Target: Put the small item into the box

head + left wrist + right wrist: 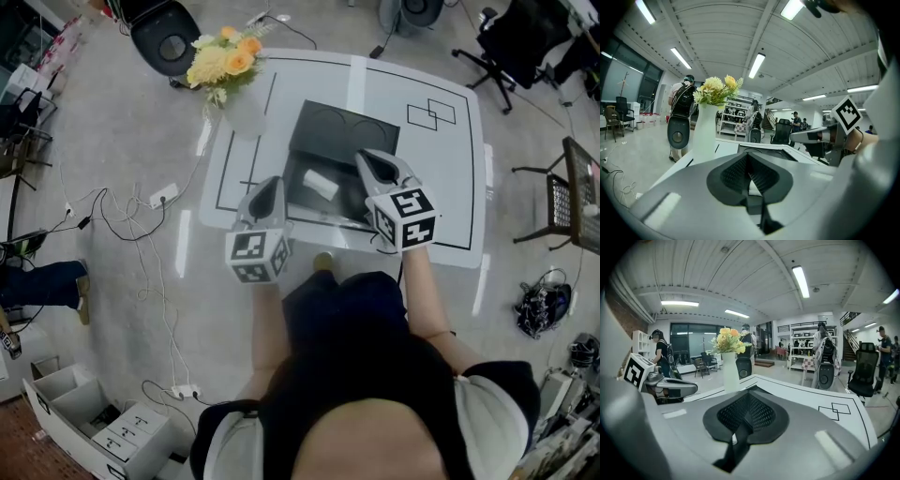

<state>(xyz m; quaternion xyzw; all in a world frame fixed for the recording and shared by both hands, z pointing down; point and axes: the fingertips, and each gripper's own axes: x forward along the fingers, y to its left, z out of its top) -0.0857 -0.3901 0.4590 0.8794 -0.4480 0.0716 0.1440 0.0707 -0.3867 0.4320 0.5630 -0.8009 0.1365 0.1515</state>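
On the white bench (pixel 441 159), which is marked with black outlines, we see a dark box (pixel 342 136) lying open with its lid tipped back, away from the person. The small item (pixel 321 183), a pale oblong, rests inside the box on its dark floor, towards the left half.

From above, we see a person standing at the near edge of the bench with both arms reaching forward. The left tongs (pixel 273 184) are held at the box's near left corner, pointing across it. In their own view the ribbed pads are pressed together with nothing between them – clenched and empty (a sliver of white shows below the pads, and we cannot tell what it is). The right tongs (pixel 368 156) hang over the right side of the box, just right of the item and not touching it. Their pads are likewise clenched on nothing.

At the far left corner of the bench stands a white vase (pixel 246 114) of yellow and cream flowers (pixel 225 62), well apart from the box. Cables and a power strip (pixel 164 197) trail over the grey floor (pixel 112 141) to the left – and a black office chair (pixel 502 42) stands beyond the bench at upper right.
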